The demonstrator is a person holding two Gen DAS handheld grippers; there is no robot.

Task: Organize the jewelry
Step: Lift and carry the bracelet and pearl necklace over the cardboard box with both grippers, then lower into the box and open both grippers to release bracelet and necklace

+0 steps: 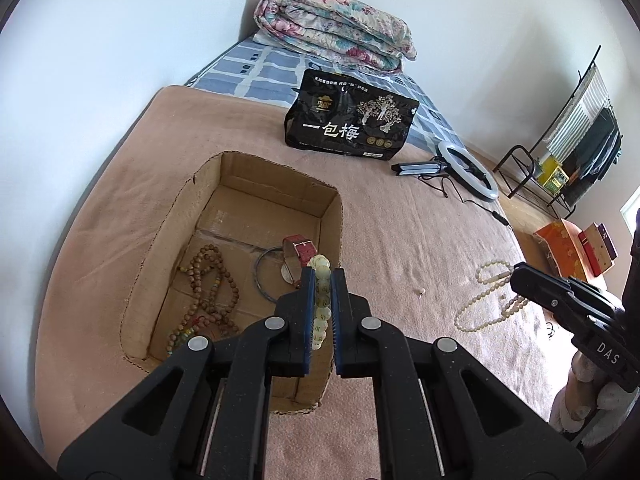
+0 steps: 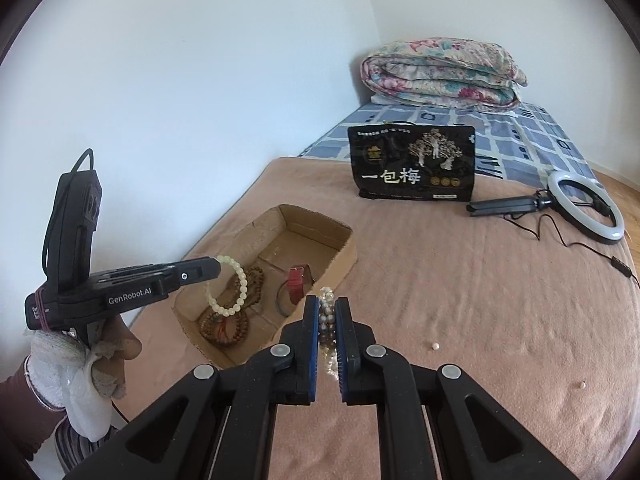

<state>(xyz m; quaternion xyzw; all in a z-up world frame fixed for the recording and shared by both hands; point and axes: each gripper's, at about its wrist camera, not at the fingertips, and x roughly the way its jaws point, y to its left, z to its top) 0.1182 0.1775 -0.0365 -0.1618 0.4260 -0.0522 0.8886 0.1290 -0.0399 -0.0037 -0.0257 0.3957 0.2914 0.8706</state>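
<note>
My left gripper (image 1: 323, 274) is shut on a pale green bead bracelet (image 1: 322, 304). In the right wrist view that bracelet (image 2: 236, 292) hangs from the left gripper (image 2: 218, 268) above the open cardboard box (image 2: 344, 256). In the box (image 1: 276, 184) lie a brown wooden bead necklace (image 1: 208, 292), a red watch (image 1: 298, 250) and a dark bangle (image 1: 266, 276). My right gripper (image 2: 327, 302) is shut on a cream beaded necklace (image 2: 327, 316), just right of the box. Seen from the left, the necklace (image 1: 480, 308) dangles from the right gripper (image 1: 516, 274) over the pink blanket.
A black printed bag (image 1: 352, 124) stands behind the box, with a ring light (image 1: 468, 168) to its right. A folded floral quilt (image 1: 336, 28) lies at the bed's far end. Loose beads (image 2: 435, 346) rest on the blanket. A metal rack (image 1: 560, 160) stands on the floor.
</note>
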